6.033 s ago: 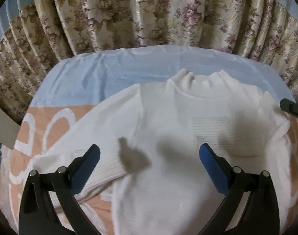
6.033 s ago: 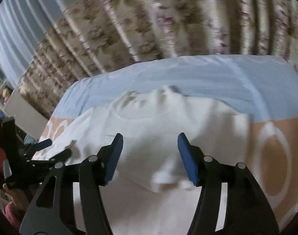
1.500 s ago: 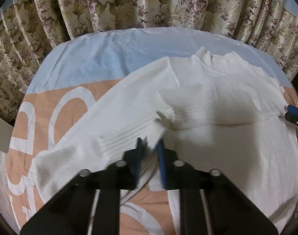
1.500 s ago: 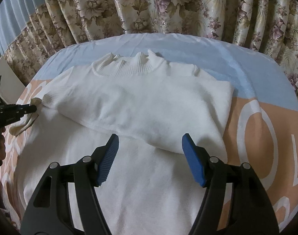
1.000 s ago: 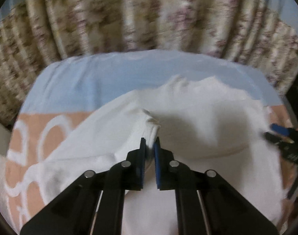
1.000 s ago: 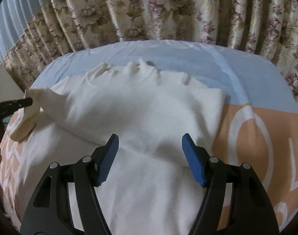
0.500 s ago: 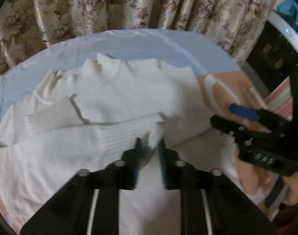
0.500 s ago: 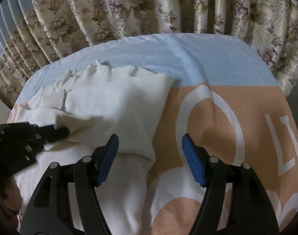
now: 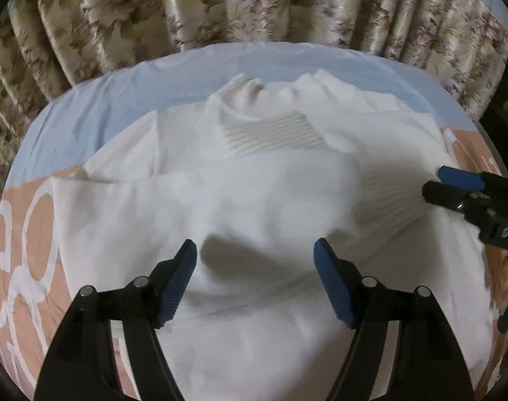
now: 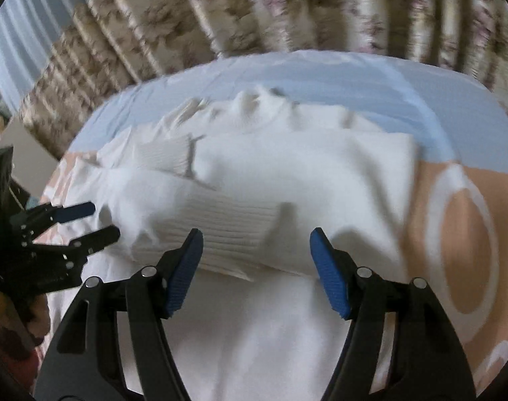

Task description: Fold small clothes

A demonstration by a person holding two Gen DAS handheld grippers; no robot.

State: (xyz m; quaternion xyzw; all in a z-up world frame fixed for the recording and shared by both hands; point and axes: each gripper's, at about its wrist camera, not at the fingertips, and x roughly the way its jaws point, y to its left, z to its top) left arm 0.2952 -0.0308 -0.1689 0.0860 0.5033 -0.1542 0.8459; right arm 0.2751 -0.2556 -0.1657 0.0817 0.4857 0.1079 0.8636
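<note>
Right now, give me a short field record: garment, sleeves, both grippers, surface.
garment: white sweater, flat, collar toward the curtain
sleeves: both folded across the chest, ribbed cuffs on top
left gripper: jaws opening, nothing between them, over the sweater
right gripper: jaws closing, pads not on cloth, above a cuff
surface: blue and orange sheet
hem: not folded up yet

It was a home, likely a bedroom: pleated floral curtains (image 9: 220, 6) hung close behind a bed spread with a blue and peach printed sheet (image 10: 370, 80) under dim light.
</note>
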